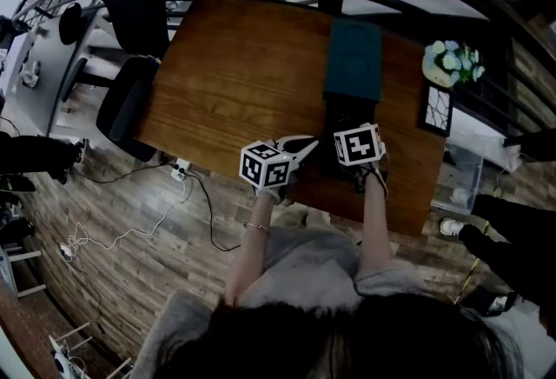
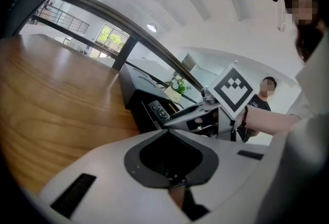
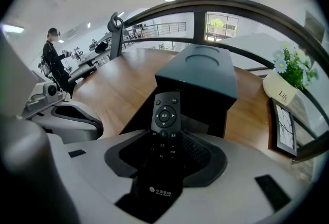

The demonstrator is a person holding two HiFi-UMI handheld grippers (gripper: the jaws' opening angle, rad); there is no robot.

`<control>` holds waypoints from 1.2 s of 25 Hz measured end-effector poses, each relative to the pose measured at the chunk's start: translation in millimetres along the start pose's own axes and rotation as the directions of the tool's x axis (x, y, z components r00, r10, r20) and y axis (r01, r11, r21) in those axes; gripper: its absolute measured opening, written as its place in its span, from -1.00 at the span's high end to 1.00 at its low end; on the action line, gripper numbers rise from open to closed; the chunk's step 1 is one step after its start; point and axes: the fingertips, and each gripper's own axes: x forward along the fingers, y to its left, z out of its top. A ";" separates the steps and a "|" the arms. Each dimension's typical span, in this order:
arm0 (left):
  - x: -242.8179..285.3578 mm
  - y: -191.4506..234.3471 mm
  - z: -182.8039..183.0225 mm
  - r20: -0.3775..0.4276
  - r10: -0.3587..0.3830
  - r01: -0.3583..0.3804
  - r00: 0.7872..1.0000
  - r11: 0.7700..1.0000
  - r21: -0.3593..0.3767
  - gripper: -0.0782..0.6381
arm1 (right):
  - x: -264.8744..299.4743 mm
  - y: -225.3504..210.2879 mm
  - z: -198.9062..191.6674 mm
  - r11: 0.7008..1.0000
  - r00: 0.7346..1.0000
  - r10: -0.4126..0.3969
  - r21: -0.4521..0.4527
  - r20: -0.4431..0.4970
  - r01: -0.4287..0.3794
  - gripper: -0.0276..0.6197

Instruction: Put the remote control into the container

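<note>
A black remote control (image 3: 165,115) sticks out forward from my right gripper (image 3: 164,135), which is shut on its lower half. Its button end hangs just before the dark teal container (image 3: 201,76), over the black open part at the container's near side. From the head view the container (image 1: 352,60) stands at the table's far right, and the right gripper (image 1: 356,162) is at its near end. My left gripper (image 1: 294,147) hovers just left of it, jaws closed together with nothing between them. The left gripper view shows the remote (image 2: 160,111) and right gripper (image 2: 205,115) beside the container (image 2: 139,89).
A flower pot (image 1: 452,63) and a framed picture (image 1: 436,108) stand at the wooden table's (image 1: 226,82) right edge. An office chair (image 1: 129,99) is at its left side, with cables on the floor. One person (image 3: 54,58) stands far off, another (image 2: 267,92) beyond the right gripper.
</note>
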 end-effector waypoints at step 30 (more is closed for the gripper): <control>-10.3 12.4 1.9 0.009 0.030 -0.030 1.000 1.000 -0.007 0.77 | 22.3 -8.4 -22.2 0.994 0.975 -0.112 -0.030 -0.194 0.108 0.31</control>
